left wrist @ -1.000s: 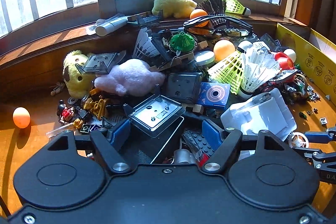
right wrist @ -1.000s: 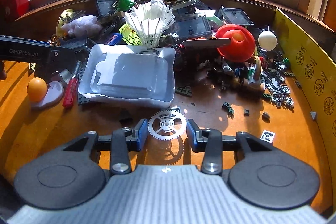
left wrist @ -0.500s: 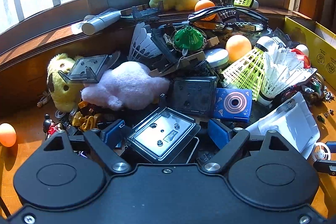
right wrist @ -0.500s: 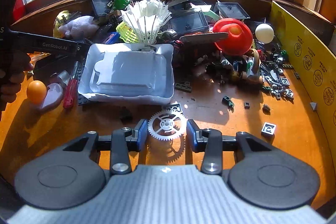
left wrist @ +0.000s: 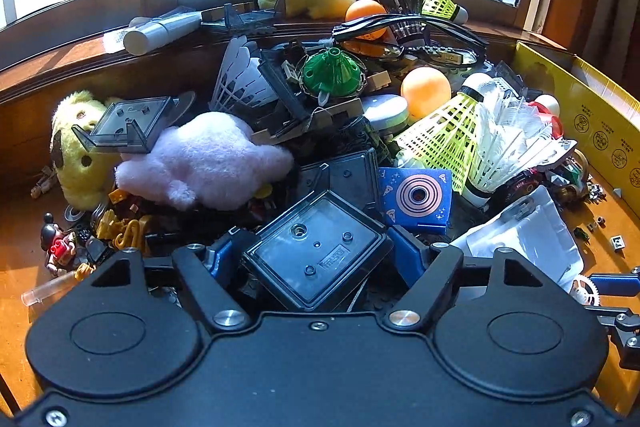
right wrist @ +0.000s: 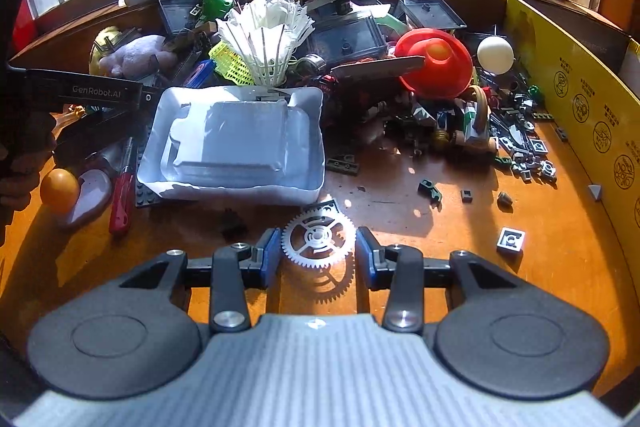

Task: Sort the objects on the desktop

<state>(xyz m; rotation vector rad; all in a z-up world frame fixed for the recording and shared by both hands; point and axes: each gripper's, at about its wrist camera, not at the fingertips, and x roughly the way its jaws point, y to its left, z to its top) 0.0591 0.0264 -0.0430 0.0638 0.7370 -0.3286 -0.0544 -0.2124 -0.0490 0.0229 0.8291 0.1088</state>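
A dark clear-lidded plastic case (left wrist: 316,251) lies tilted at the front of the toy pile, between the blue fingers of my left gripper (left wrist: 316,255); the jaws stand wide on either side of it, and I cannot see the pads pressing it. My right gripper (right wrist: 318,247) holds a white gear wheel (right wrist: 319,239) between its blue fingers, raised above the wooden tabletop (right wrist: 440,247), its shadow below it. The gear also shows in the left wrist view (left wrist: 587,290). The left gripper's body shows in the right wrist view (right wrist: 80,93).
The pile holds a pink plush (left wrist: 204,159), yellow plush (left wrist: 76,151), shuttlecocks (right wrist: 266,39), orange balls (left wrist: 426,87), a blue card box (left wrist: 416,195), a red cone (right wrist: 434,63). A white tray (right wrist: 236,143) and a red screwdriver (right wrist: 122,195) lie beside it. Small bricks (right wrist: 520,147) are scattered before the yellow cardboard wall (right wrist: 580,95).
My left gripper has moved forward and down into the pile, so the clear-lidded case now sits between its fingers. My right gripper has held the gear almost still.
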